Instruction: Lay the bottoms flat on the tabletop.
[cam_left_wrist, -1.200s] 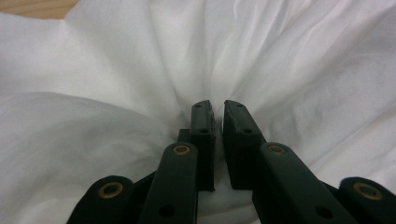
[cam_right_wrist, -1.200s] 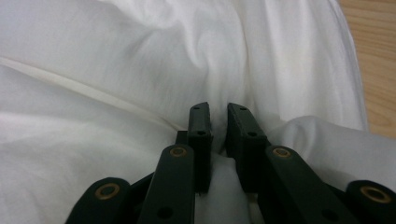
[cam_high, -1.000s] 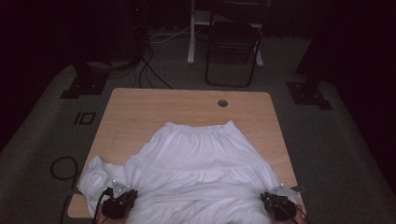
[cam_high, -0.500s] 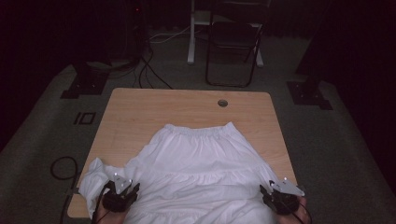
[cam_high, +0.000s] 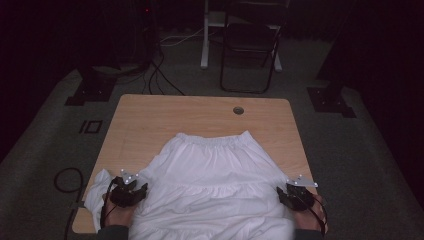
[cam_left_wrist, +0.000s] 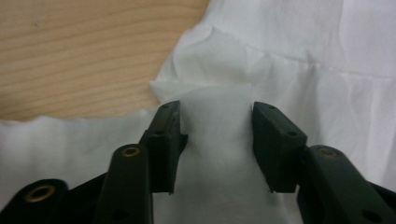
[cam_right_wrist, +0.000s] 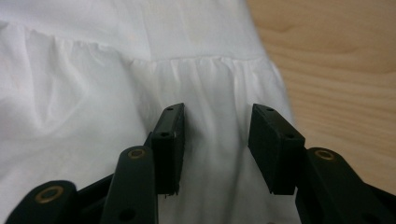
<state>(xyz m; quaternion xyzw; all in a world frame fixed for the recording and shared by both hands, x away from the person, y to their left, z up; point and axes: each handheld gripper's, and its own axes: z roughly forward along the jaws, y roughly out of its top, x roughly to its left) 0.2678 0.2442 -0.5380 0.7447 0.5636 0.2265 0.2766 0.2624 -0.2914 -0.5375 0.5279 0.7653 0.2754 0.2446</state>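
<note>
White skirt (cam_high: 212, 185): a tiered garment of thin white cloth, spread flat on the wooden table (cam_high: 165, 115) with its gathered elastic waistband (cam_high: 212, 140) toward the far edge and its hem toward the person. It widens from the waist downward; a gathered seam crosses it about midway, with fine pleats below the seam. The lower part covers the near edge of the table, and a bunched fold hangs past the near left corner. The surface is mostly smooth, with soft creases near the left side.

Left gripper (cam_high: 131, 186): sits over the skirt's left edge. In the left gripper view, a raised ridge of cloth (cam_left_wrist: 217, 116) stands between the jaws, which have just been opening; the pads stand apart from it and do not press.

Right gripper (cam_high: 295, 194): sits over the skirt's right edge, just below the gathered seam (cam_right_wrist: 205, 60). Its jaws stand apart, having just been opening, with flat cloth lying between them, unpinched.

Surroundings: a round cable hole (cam_high: 238, 110) in the table beyond the waistband; a dark chair (cam_high: 250, 45) on the floor behind.
</note>
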